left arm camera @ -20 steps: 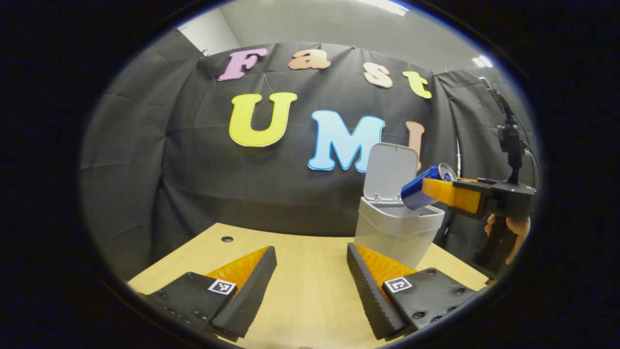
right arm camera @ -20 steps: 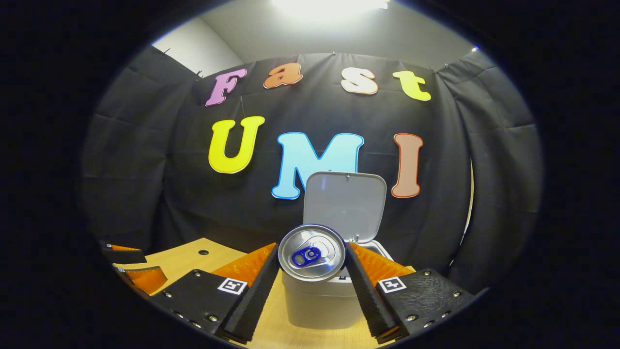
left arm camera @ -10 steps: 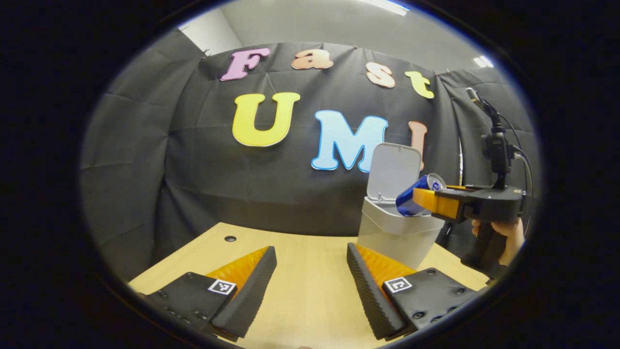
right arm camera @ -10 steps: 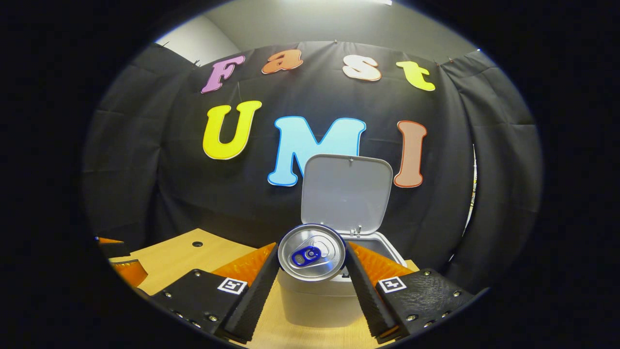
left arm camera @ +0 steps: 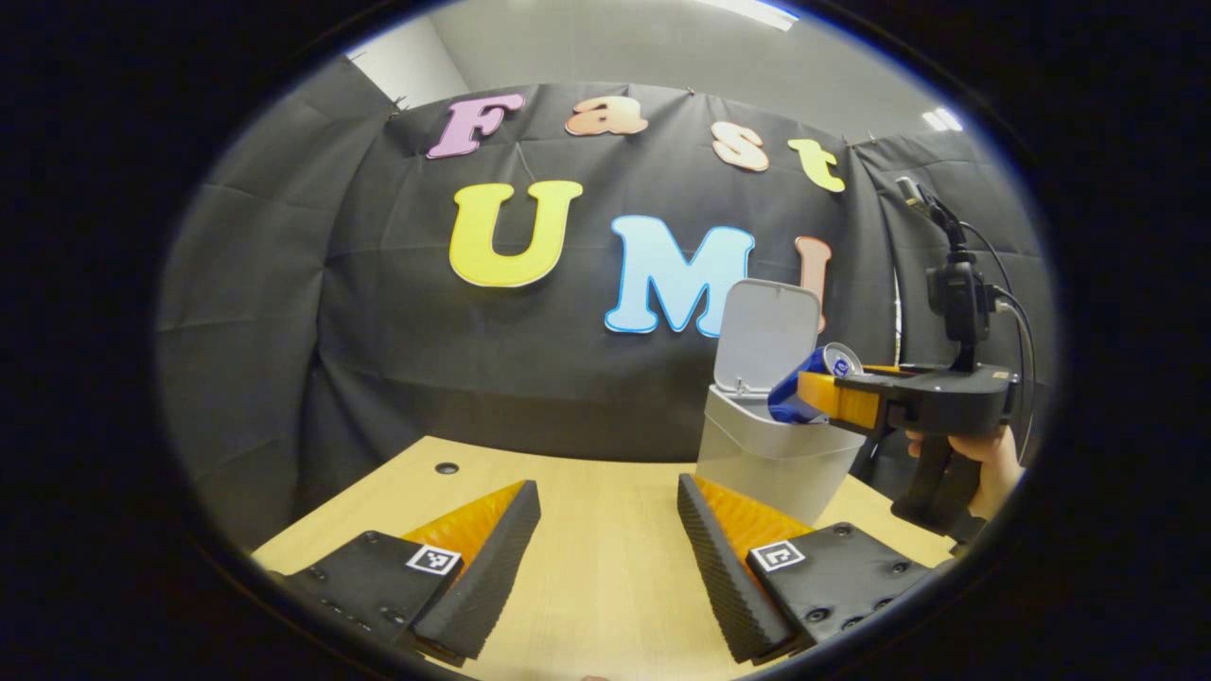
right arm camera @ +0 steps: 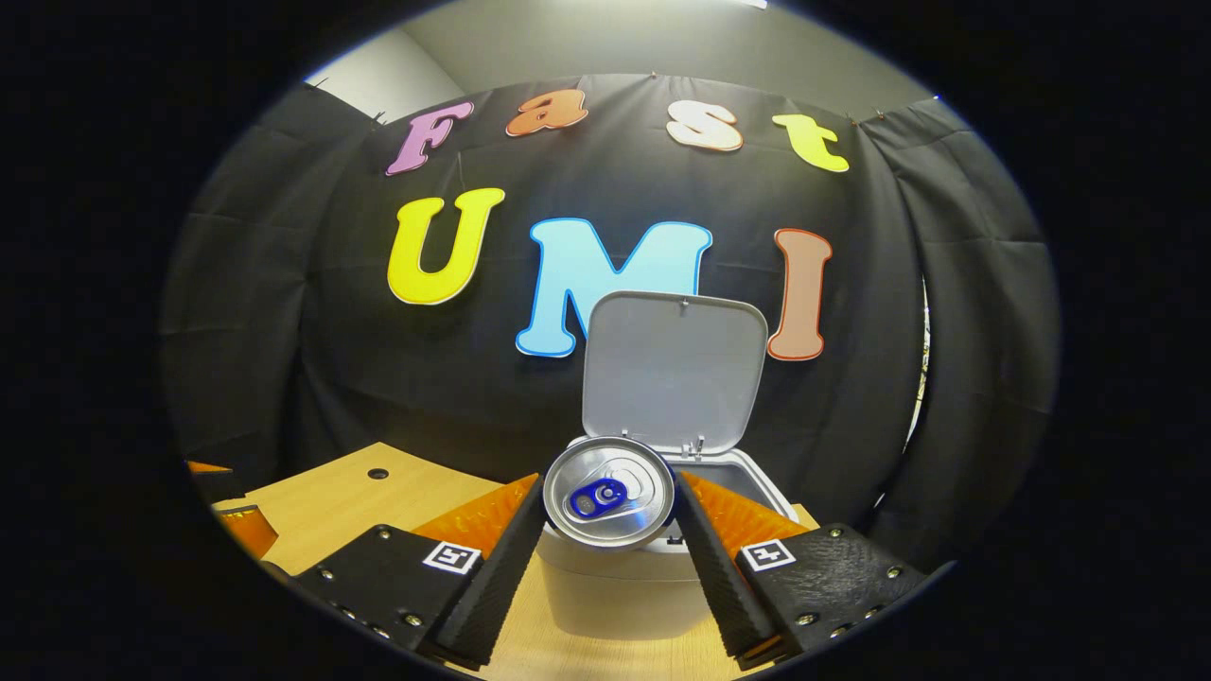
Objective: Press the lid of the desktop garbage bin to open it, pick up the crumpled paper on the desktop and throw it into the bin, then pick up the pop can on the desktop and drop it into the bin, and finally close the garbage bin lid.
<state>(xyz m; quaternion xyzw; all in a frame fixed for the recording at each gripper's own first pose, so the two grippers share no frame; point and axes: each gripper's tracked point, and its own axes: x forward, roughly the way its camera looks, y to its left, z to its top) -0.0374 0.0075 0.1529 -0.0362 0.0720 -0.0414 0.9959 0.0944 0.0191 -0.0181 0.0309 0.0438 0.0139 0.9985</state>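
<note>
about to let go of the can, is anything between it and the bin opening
Nothing visible blocks it. The lid stands up behind the opening, and the pop can, gripped in the right claw, is tilted bottom-first at the bin rim, as the left gripper view shows.

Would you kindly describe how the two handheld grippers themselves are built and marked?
The left gripper and the right gripper each have two wedge-shaped fingers with ribbed inner faces, mounted on black screwed plates bearing small square black-and-white tags. In the left gripper view, the right gripper has a black pistol-style handle gripped by a hand, plus a camera on a post with cables.
</note>
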